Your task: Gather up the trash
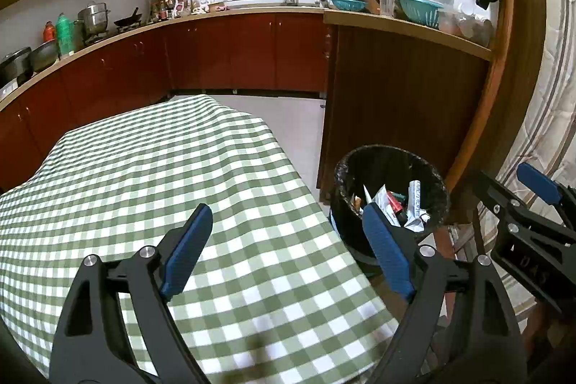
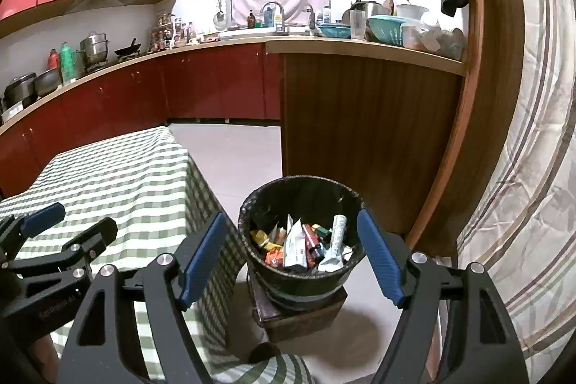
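**Both grippers empty above the bin, table bare**

The left gripper [image 1: 284, 247] hung over the near corner of the table, its blue pads spread wide with nothing between them but the green-checked tablecloth [image 1: 151, 175] below. The right gripper [image 2: 291, 254] stood just as wide and empty, its fingers framing the black-lined waste bin [image 2: 252, 204] from above. The trash [image 2: 306, 240], a heap of wrappers, sachets and a crumpled white tube, lay inside the bin, which sat on a small wooden block [image 2: 298, 315] on the floor, just beside the table's hanging cloth. No loose litter showed on the visible part of the tablecloth in either view.

Judged from this, the drop was made and the collecting looked nearly or wholly finished. To do the step well, both sets of jaws should stay open and lift clear of the bin's rim without snagging the liner, since the bin perched on its block looked easy to tip. A sweep over the table's hidden near edge would confirm nothing remained.
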